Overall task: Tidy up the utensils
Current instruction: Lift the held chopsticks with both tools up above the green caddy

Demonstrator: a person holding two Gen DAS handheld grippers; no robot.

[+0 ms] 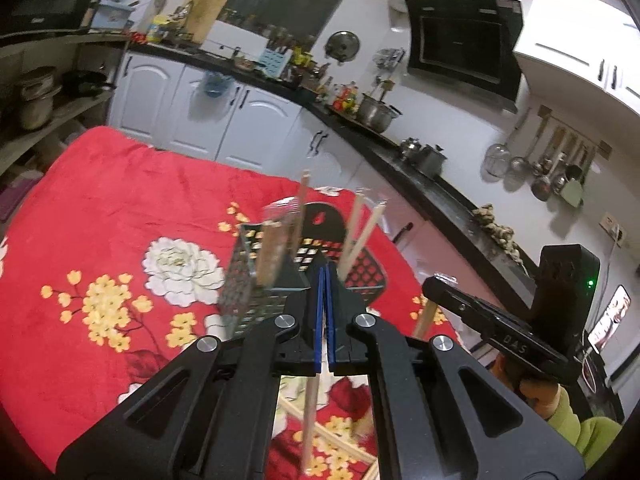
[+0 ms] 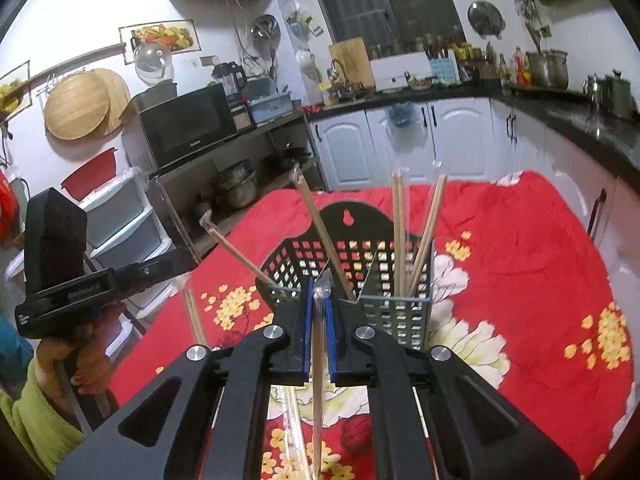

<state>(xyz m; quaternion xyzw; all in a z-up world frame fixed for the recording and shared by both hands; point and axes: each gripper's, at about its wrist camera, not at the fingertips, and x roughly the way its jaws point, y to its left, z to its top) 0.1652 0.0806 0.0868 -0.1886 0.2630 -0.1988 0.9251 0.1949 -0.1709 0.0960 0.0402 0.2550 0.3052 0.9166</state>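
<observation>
Left claw [image 1: 325,276]: clenched on one wrapped chopstick [image 1: 310,412] hanging below it. Right claw [image 2: 319,300]: clenched on another chopstick [image 2: 318,392]. Black basket [image 2: 394,312] just ahead of both, several chopsticks [image 2: 398,232] standing inside, on the red floral cloth [image 2: 540,264].

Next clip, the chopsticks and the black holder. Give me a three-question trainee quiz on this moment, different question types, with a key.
1. True or false: the right gripper is shut on a wrapped pair of chopsticks.
2. Multiple choice: the black perforated holder stands on A) bare wood, B) a red floral cloth, C) the dark counter.
3. Fill in: the left gripper is shut on a ____ that hangs below its jaws.

Key: 1 true; 2 B; 3 chopstick. Other chopsticks already stand in the holder's right compartment.
</observation>
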